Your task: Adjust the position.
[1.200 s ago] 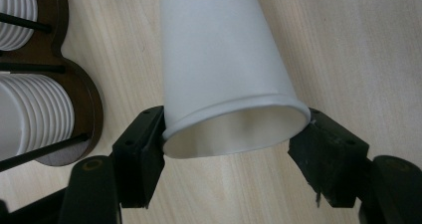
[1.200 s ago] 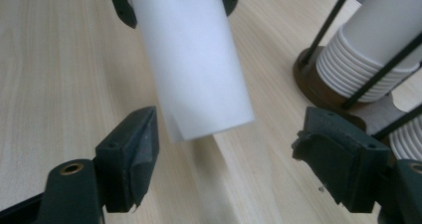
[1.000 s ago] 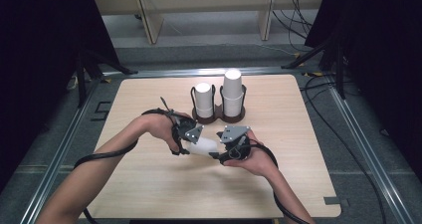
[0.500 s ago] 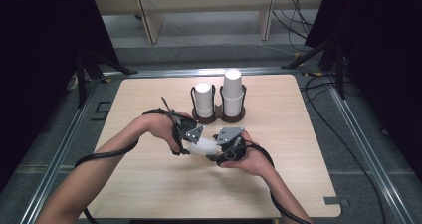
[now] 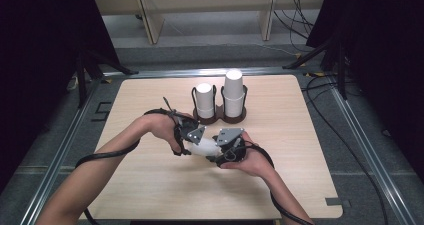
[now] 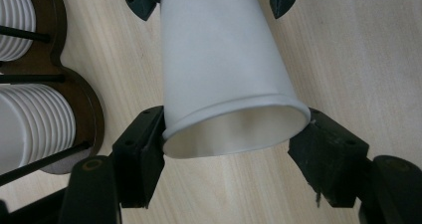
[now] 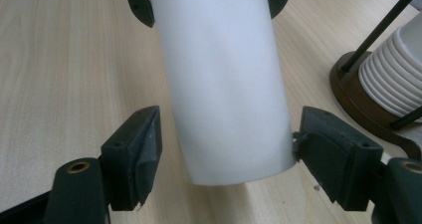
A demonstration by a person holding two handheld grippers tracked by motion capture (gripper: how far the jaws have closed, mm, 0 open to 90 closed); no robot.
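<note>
Lying between both grippers (image 5: 197,144) (image 5: 220,150), white paper cup (image 5: 204,146), fingers spread

cup (image 5: 202,147) between grippers, holder (image 5: 220,116) behind

Each hand carried a black two-jaw tool: the left gripper (image 5: 192,144) and the right gripper (image 5: 220,147) were both topped by a grey three-cornered plate dotted with small dark screws. Thick black cables trailed from each, looping back beside the bare, sleeveless forearms. Close up, the fingers (image 6: 139,154) were blocky matte black pads with small recessed holes, mounted on arms with brass-ringed screw sockets (image 7: 78,167).
</note>
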